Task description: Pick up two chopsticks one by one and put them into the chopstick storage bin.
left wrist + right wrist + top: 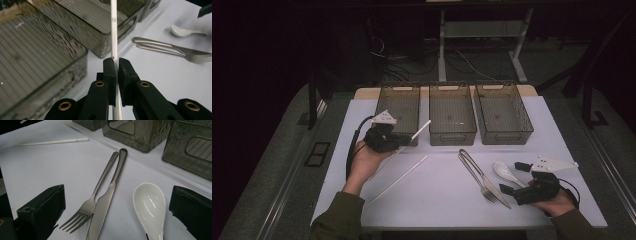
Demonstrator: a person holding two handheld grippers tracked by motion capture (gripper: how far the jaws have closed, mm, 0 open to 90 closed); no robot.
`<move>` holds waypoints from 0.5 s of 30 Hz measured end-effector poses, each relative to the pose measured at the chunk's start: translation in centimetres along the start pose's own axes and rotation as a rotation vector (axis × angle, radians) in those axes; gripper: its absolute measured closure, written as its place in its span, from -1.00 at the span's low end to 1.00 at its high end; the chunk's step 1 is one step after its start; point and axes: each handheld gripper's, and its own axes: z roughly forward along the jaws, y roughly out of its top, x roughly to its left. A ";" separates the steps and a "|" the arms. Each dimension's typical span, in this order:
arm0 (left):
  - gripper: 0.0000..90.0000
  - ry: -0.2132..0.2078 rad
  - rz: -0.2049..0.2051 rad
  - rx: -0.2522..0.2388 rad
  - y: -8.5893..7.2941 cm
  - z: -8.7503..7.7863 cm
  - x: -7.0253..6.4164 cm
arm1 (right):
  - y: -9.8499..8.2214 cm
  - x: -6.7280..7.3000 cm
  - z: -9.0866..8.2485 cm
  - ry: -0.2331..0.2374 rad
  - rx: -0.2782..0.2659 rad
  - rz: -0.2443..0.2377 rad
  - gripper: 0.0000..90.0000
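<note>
My left gripper (404,140) is raised over the table's left side and shut on a white chopstick (421,129). The stick slants up to the right, toward the bins. In the left gripper view the jaws (117,61) pinch this chopstick (114,30), which runs up between them. A second white chopstick (398,180) lies flat on the white table. At the right, my right gripper (513,178) stands open low over the table. Its jaws (117,190) straddle a white ceramic spoon (150,207), beside a knife (105,205) and a fork (86,211).
Three empty smoky plastic bins stand side by side at the back: left (398,107), middle (453,137), right (507,136). The fork and knife (482,177) lie together right of centre. The table's front edge (452,226) is close to the person.
</note>
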 end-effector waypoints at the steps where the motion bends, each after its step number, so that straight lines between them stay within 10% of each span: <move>1: 0.87 0.000 0.004 -0.002 0.2 0.0 0.1 | 0.0 0.0 0.0 0.000 -0.001 0.000 -0.99; 15: 0.87 0.013 -0.002 -0.049 4.3 -0.8 3.2 | 0.0 -0.1 0.0 -0.001 0.000 0.005 -0.99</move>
